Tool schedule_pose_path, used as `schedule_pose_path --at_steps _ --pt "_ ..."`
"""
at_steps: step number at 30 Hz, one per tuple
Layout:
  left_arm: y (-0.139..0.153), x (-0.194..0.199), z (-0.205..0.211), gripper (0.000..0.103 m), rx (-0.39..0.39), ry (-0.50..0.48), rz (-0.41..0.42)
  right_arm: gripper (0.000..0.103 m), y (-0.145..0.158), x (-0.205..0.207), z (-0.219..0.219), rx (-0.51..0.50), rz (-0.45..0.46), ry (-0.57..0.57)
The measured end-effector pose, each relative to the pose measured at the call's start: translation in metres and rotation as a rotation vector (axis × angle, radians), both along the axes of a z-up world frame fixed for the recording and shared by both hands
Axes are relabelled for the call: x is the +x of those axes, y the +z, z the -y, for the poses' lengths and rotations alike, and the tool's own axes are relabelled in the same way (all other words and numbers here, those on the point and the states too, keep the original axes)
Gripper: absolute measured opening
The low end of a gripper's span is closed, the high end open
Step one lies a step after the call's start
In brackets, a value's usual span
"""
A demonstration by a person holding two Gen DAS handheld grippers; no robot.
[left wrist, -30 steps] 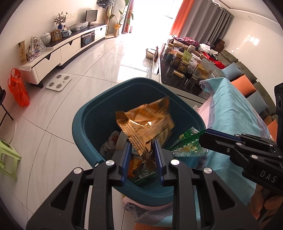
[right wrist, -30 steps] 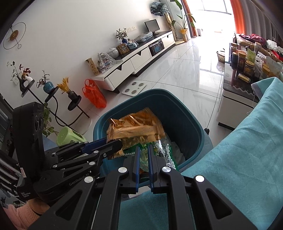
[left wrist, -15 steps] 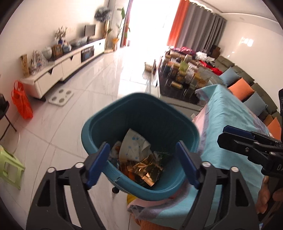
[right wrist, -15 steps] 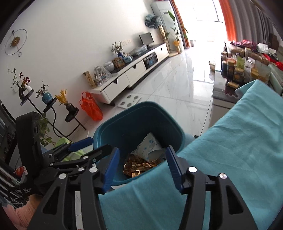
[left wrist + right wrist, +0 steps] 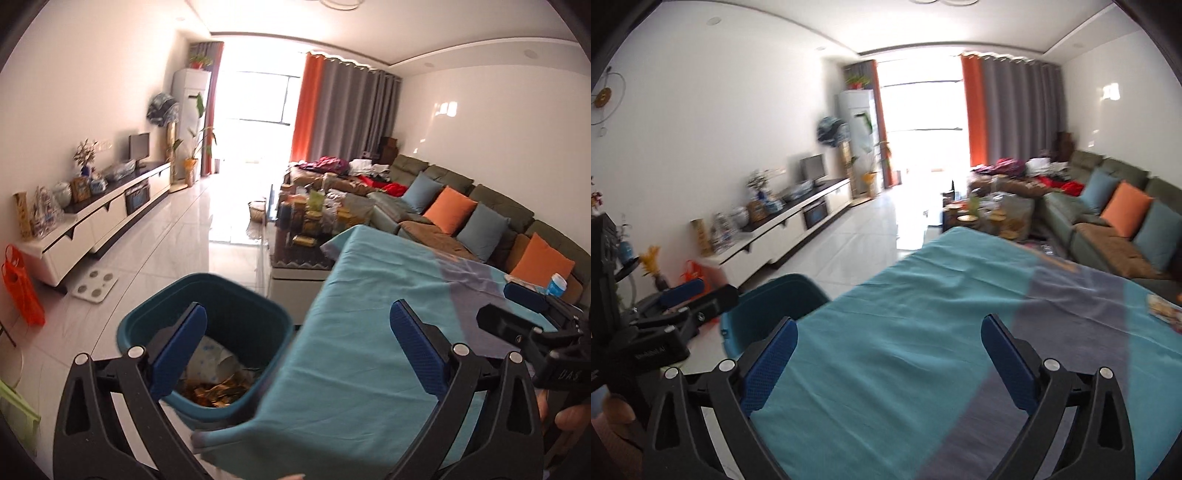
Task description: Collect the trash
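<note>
The teal trash bin stands on the floor beside the table, with gold wrappers and a white crumpled paper lying inside. My left gripper hangs above the bin's rim and the table corner, its jaws opening wide with nothing between them. My right gripper is over the teal tablecloth, jaws opening, also with nothing between them. A colourful wrapper lies at the table's right edge. Each gripper shows in the other's view: right gripper, left gripper, bin.
A blue-lidded white tub sits at the table's far right. A cluttered coffee table stands beyond, a sofa with cushions to the right. A white TV cabinet, an orange bag and a scale line the left wall.
Both grippers let go of their wrappers, which now lie in the bin. Both opened wide, lifted and swung right, from over the bin toward the table.
</note>
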State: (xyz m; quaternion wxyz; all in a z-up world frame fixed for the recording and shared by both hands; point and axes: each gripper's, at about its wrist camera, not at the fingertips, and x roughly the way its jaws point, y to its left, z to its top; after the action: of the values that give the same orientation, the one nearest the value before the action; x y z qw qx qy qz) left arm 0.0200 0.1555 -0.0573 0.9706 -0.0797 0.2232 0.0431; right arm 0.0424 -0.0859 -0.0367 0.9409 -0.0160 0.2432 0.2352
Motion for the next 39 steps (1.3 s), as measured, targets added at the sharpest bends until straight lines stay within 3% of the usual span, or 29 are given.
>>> schedule_pose_path --at_steps 7,11,21,39 --pt "0.01 0.007 0.066 0.098 0.037 -0.101 0.057 0.096 -0.004 -0.027 0.061 0.002 0.079 -0.179" --pt "0.01 0.007 0.094 0.098 0.072 -0.111 0.084 0.096 -0.007 -0.04 0.09 0.018 0.106 -0.257" --pt "0.006 0.003 0.144 0.098 0.135 -0.167 0.122 0.096 -0.01 -0.059 0.126 0.044 0.15 -0.379" --pt "0.014 -0.006 0.158 0.098 0.138 -0.201 0.15 0.096 -0.008 -0.077 0.14 0.045 0.173 -0.433"
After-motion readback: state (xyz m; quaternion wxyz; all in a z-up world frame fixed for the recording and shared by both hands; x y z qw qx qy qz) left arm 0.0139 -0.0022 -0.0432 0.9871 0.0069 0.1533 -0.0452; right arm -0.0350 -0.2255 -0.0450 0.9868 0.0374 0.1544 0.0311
